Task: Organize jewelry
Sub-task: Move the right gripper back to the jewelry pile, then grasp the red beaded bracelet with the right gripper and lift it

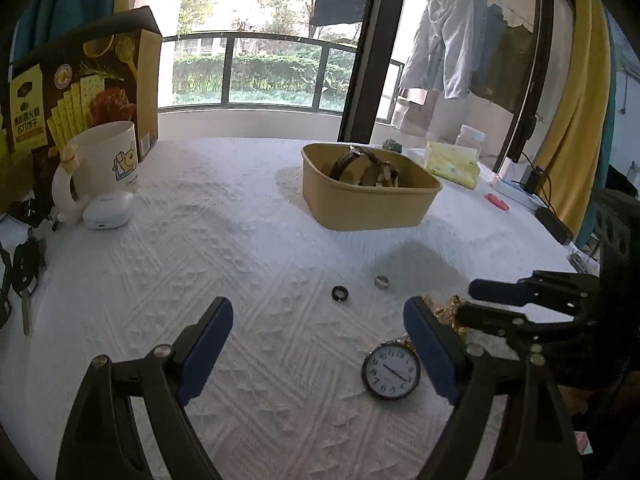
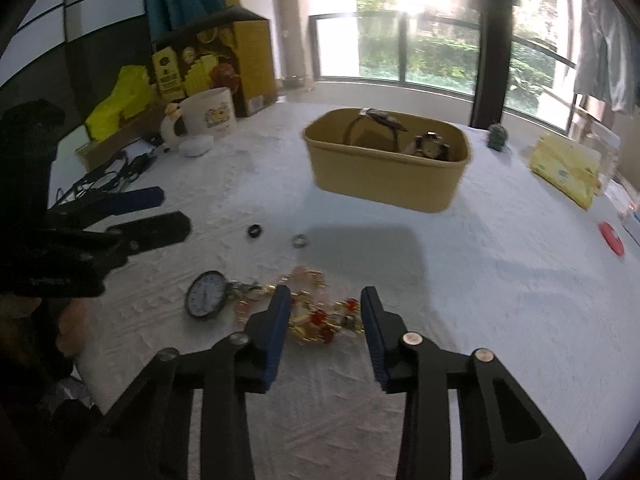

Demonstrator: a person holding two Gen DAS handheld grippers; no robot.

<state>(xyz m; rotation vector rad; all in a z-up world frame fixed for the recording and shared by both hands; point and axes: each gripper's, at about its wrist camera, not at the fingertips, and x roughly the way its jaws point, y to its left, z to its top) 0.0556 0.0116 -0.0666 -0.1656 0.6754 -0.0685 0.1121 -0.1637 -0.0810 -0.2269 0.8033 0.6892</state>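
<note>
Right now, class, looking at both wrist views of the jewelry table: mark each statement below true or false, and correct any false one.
1. The tan box already holds watches. True.
2. The pocket watch lies inside the tan box. False: it lies on the white cloth.
3. The right gripper is open over the beaded necklace. True.
4. The left gripper is shut on the black ring. False: it is open, and the ring lies free.
5. The silver ring lies beside the black ring. True.
</note>
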